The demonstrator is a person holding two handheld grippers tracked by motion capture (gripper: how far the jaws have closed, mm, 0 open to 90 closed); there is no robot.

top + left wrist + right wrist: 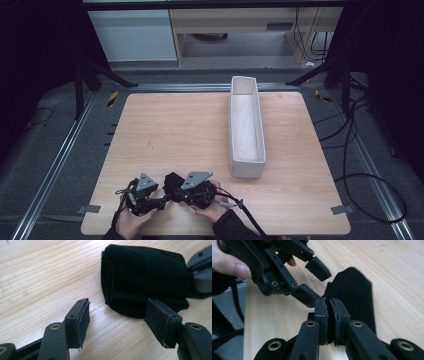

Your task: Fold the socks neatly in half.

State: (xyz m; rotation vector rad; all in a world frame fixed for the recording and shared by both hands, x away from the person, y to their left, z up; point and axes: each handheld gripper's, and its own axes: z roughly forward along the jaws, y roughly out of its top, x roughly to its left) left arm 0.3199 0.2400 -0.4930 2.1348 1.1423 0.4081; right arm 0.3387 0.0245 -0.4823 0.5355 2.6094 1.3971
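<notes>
Cloth (173, 181), black, soft and light, lay folded at the table's (165, 130) six o'clock edge. It looked limp, best pinched at an edge. The right gripper (329, 312) was clamped on one end; the left gripper (116, 315) stood apart just beside it. Its long axis ran toward the right gripper.
</notes>
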